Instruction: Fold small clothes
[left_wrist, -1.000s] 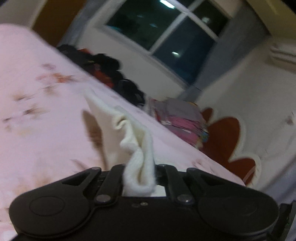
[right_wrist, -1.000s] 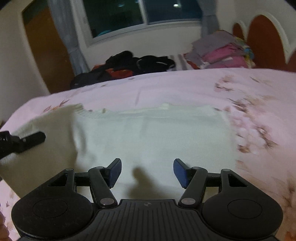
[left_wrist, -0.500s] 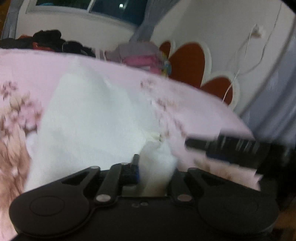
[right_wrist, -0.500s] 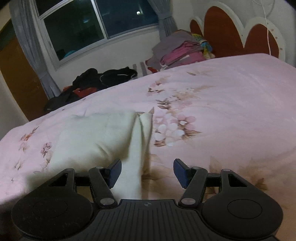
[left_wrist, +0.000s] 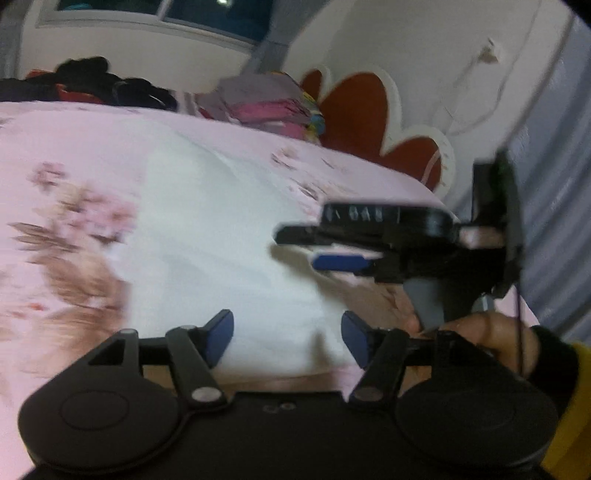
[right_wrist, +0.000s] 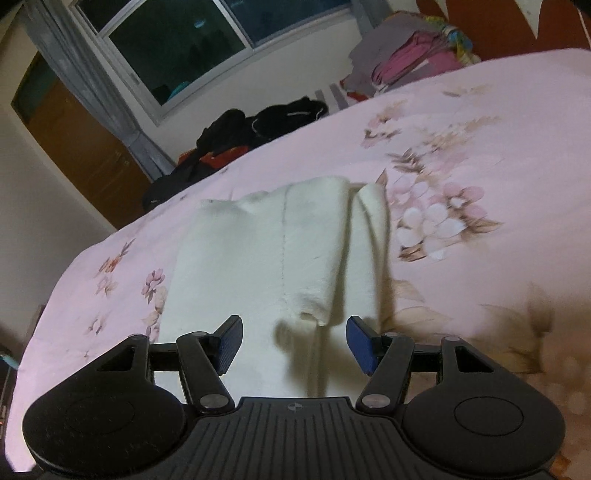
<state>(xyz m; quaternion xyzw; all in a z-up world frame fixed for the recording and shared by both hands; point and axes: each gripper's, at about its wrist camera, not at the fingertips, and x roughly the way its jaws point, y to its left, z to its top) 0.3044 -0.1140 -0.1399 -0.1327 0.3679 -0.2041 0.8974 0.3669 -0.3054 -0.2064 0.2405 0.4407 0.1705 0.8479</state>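
- The left gripper (left_wrist: 286, 334) had let go of the garment (left_wrist: 221, 236): a second earlier its fingers were pinched on a bunched white fold, and now they were opening with nothing between them.
- The right gripper (right_wrist: 293, 341) hung over the garment's (right_wrist: 273, 258) near end as before, fingers apart and empty; in the left view it (left_wrist: 295, 247) showed side-on, a hand (left_wrist: 491, 339) on its handle.
- The garment, spread wider a second ago, now lay flat near the bed's near edge with one side folded over the middle. That fold looked placed; a further fold probably remained.
- The bed (right_wrist: 480, 140) wore a pink floral cover.
- Beyond its far edge lay dark clothes (right_wrist: 258, 125) and a folded stack (right_wrist: 410, 55), under a dark window (right_wrist: 177, 40); a red headboard (left_wrist: 354, 110) stood at one end.
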